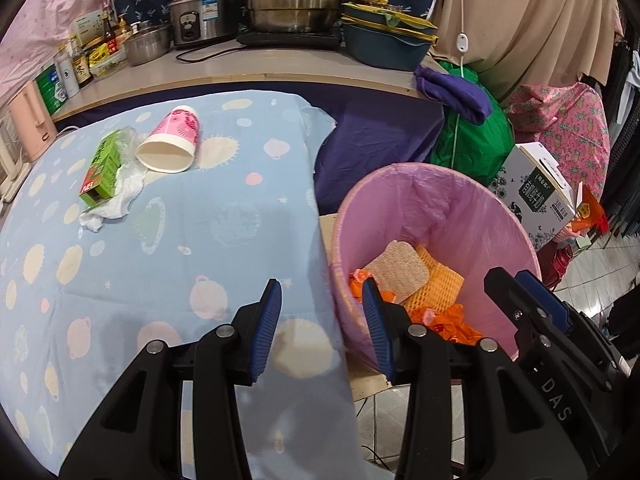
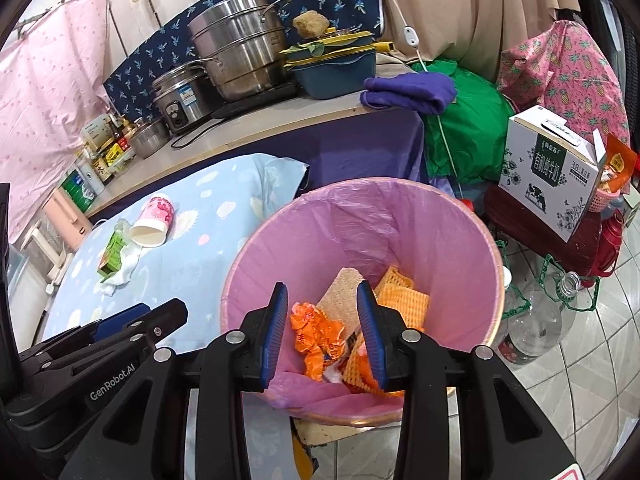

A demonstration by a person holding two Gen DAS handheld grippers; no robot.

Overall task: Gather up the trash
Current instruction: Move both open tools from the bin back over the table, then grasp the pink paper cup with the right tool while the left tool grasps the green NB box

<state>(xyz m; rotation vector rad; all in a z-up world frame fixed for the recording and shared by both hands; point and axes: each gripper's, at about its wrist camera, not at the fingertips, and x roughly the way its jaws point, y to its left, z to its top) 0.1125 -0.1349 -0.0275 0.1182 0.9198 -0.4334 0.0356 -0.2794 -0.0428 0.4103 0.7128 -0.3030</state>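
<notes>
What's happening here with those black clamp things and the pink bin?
A person is clearing rubbish with two hand-held tongs. Both the left tongs and the right tongs are open and empty. The pink bin already holds orange wrappers and a sponge. A paper cup, green carton and tissue still lie on the blue cloth.

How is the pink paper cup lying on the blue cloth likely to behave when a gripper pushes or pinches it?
The pink paper cup lies on its side, so a push would probably roll it in an arc. It looks empty, so likely light. Its thin wall may crumple under a firm pinch.
</notes>
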